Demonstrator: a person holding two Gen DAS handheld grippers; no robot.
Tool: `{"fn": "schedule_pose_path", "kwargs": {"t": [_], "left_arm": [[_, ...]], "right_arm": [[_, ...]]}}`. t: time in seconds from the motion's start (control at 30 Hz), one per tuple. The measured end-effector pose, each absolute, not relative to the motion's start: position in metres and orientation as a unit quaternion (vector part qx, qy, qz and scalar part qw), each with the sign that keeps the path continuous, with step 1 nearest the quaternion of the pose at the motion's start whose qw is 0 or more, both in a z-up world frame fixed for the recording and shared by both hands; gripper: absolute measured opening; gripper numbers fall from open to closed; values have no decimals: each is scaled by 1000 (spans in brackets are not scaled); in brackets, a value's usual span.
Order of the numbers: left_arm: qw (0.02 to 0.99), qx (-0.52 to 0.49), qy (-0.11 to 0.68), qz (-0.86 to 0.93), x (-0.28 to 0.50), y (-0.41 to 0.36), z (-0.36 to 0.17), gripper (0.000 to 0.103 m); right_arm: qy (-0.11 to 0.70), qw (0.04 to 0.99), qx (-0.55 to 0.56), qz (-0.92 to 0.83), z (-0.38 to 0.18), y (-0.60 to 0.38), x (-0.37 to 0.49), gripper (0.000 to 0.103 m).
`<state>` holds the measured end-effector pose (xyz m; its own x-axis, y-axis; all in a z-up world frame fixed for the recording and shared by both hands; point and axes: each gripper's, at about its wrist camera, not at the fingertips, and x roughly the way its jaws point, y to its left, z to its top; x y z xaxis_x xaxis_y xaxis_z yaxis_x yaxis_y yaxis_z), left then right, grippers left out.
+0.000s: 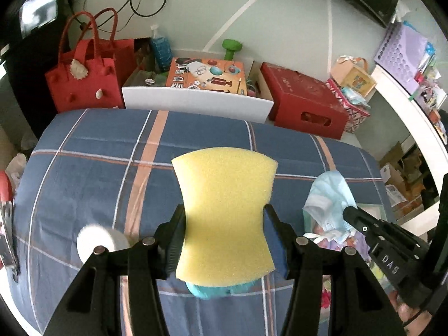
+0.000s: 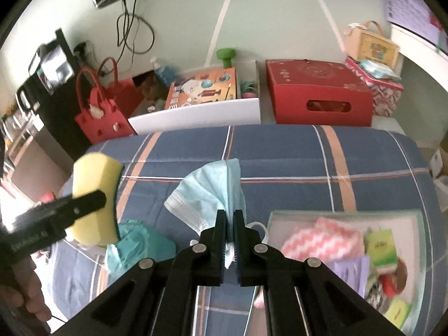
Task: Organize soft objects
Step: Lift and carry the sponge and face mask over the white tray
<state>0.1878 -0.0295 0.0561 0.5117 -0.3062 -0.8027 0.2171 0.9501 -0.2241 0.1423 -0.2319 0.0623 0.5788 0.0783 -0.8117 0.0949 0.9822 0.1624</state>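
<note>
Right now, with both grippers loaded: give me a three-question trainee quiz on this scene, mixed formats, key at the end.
1. True or false: the left gripper clamps the yellow sponge.
2. The right gripper holds: A) pink cloth B) blue face mask C) green dumbbell.
3. Fill in: the clear tray with the pink zigzag cloth sits on the plaid ____.

Key: 1 true; 2 B; 3 bedcover.

Yellow sponge point(image 1: 224, 212) with a dark green edge; pale blue face mask point(image 2: 212, 193) with white hem. Bedcover point(image 1: 98, 173) is blue, checked in white and orange lines. Far side: red felt bag point(image 1: 84, 84), white bin point(image 1: 196, 102), red box point(image 2: 316, 95); near right, pink-and-white zigzag cloth point(image 2: 322, 238).
</note>
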Motion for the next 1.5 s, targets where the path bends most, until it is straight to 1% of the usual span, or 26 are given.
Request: {"fn": "schedule_pose_path", "kwargs": {"t": [0.2, 0.47, 0.77, 1.07, 1.27, 1.33, 1.5], "left_arm": [[873, -23, 465, -147, 155, -37, 45, 55], [873, -26, 461, -158, 130, -55, 35, 55], [870, -5, 453, -195, 113, -101, 29, 55], [854, 59, 448, -260, 84, -164, 8, 56], [839, 82, 445, -302, 68, -191, -3, 56], [837, 92, 442, -310, 64, -199, -6, 56], [821, 90, 457, -330, 63, -210, -19, 57]], "right_arm": [[449, 886, 112, -32, 63, -243, 100, 5], [442, 887, 120, -66, 59, -262, 64, 5], [442, 883, 122, -99, 56, -290, 44, 6], [440, 869, 154, -168, 53, -344, 18, 6], [437, 863, 171, -190, 53, -364, 2, 6], [441, 859, 174, -192, 50, -368, 1, 8], [477, 843, 170, -182, 27, -366, 9, 8]]}}
